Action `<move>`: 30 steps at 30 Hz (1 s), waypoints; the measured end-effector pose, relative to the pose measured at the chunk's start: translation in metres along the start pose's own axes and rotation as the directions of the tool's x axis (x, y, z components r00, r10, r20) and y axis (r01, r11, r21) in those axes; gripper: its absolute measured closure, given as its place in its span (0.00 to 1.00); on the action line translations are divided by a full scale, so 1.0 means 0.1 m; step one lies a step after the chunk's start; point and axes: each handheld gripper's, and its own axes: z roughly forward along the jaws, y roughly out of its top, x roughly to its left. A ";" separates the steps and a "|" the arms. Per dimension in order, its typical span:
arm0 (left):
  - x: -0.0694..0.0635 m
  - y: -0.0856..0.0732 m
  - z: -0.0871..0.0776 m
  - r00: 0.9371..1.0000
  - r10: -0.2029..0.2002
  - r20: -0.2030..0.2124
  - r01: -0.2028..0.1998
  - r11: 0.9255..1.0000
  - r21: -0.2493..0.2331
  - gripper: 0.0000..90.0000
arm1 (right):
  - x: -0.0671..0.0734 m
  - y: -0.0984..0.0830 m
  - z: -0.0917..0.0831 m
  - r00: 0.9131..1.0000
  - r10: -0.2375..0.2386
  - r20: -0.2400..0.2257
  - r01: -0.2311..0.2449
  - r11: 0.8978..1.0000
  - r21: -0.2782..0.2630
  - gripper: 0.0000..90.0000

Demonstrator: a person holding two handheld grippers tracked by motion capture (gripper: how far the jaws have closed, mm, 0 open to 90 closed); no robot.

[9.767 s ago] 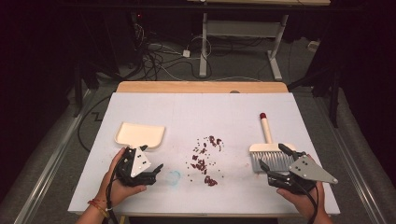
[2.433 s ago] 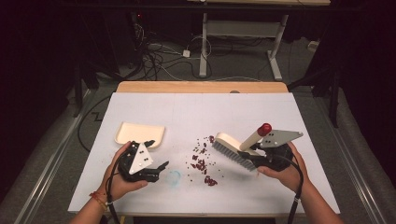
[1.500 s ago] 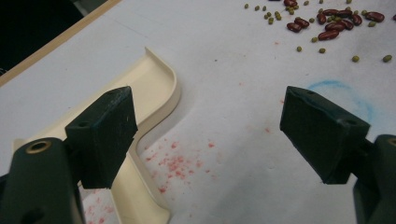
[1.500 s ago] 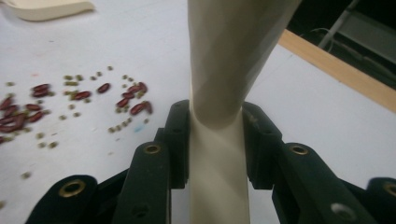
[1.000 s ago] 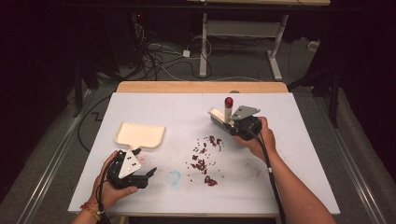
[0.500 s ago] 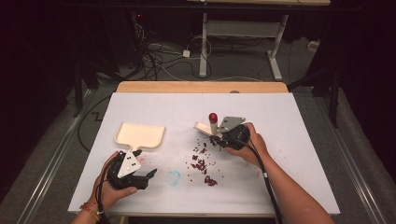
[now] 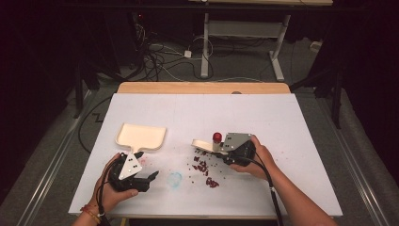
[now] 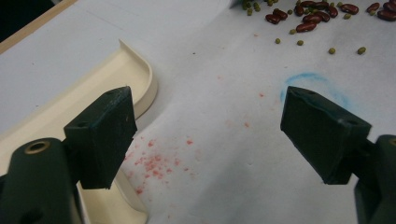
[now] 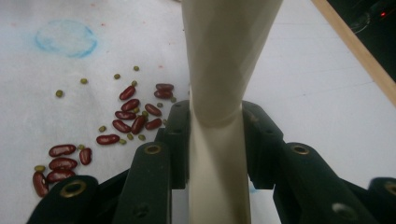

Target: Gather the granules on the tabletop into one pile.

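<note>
With my right gripper (image 7: 225, 151) clamped on the brush (image 7: 203, 143) at the far edge of the beans (image 7: 203, 168), I'm starting the sweep — next my open left gripper (image 7: 149, 180) must grab the dustpan (image 7: 140, 136) beside it.

A white sheet (image 7: 263, 113) is spread over a table whose bare wooden edge (image 7: 202, 87) is left uncovered along the far side. The surroundings are kept dark. Beyond that edge a grey floor (image 7: 244, 70) is seen, strewn with tangled cables (image 7: 160, 56). The white legs of a desk frame (image 7: 207, 42) are planted there.
</note>
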 end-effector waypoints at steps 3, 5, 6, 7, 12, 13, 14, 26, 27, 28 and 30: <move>0.00 0.00 0.00 1.000 0.004 0.003 -0.004 1.000 0.004 0.20 | 0.00 0.00 -0.04 1.000 -0.003 0.010 0.003 1.000 -0.010 0.75; -0.01 0.00 0.01 1.000 0.006 0.008 -0.006 1.000 0.007 0.20 | -0.02 0.00 -0.05 1.000 -0.001 0.025 0.002 1.000 -0.017 0.75; -0.01 0.00 0.01 1.000 0.007 0.010 -0.007 1.000 0.010 0.20 | -0.03 0.00 -0.07 0.999 0.004 0.039 -0.003 1.000 -0.024 0.75; -0.01 0.00 0.01 1.000 0.007 0.010 -0.008 1.000 0.012 0.20 | -0.03 0.00 -0.07 0.998 0.023 0.058 -0.021 0.999 -0.036 0.75; -0.01 0.00 0.01 1.000 0.010 0.008 -0.010 1.000 0.014 0.20 | -0.11 0.01 -0.19 0.995 0.052 0.084 -0.046 0.996 -0.074 0.75; -0.01 0.00 0.00 1.000 0.011 0.002 -0.011 1.000 0.017 0.20 | -0.11 0.01 -0.21 0.994 0.054 0.093 -0.047 0.996 -0.081 0.75; -0.01 -0.01 -0.02 1.000 0.010 -0.003 -0.010 1.000 0.014 0.20 | -0.11 0.01 -0.25 0.993 0.058 0.106 -0.049 0.995 -0.086 0.75; -0.01 0.00 -0.08 0.999 0.022 -0.045 -0.022 1.000 0.003 0.20 | 0.17 0.15 -0.70 0.989 0.142 -0.031 -0.144 0.981 -0.132 0.75; -0.01 0.00 -0.09 0.999 0.020 -0.047 -0.020 1.000 0.002 0.20 | 0.22 0.17 -0.72 0.988 0.144 -0.053 -0.150 0.980 -0.128 0.75; 0.00 0.00 -0.09 0.999 0.021 -0.049 -0.021 1.000 0.002 0.20 | 0.27 0.19 -0.73 0.986 0.148 -0.072 -0.156 0.980 -0.126 0.75; 0.00 0.00 -0.10 0.998 0.024 -0.055 -0.023 1.000 0.002 0.20 | 0.35 0.22 -0.74 0.979 0.164 -0.121 -0.179 0.976 -0.123 0.75</move>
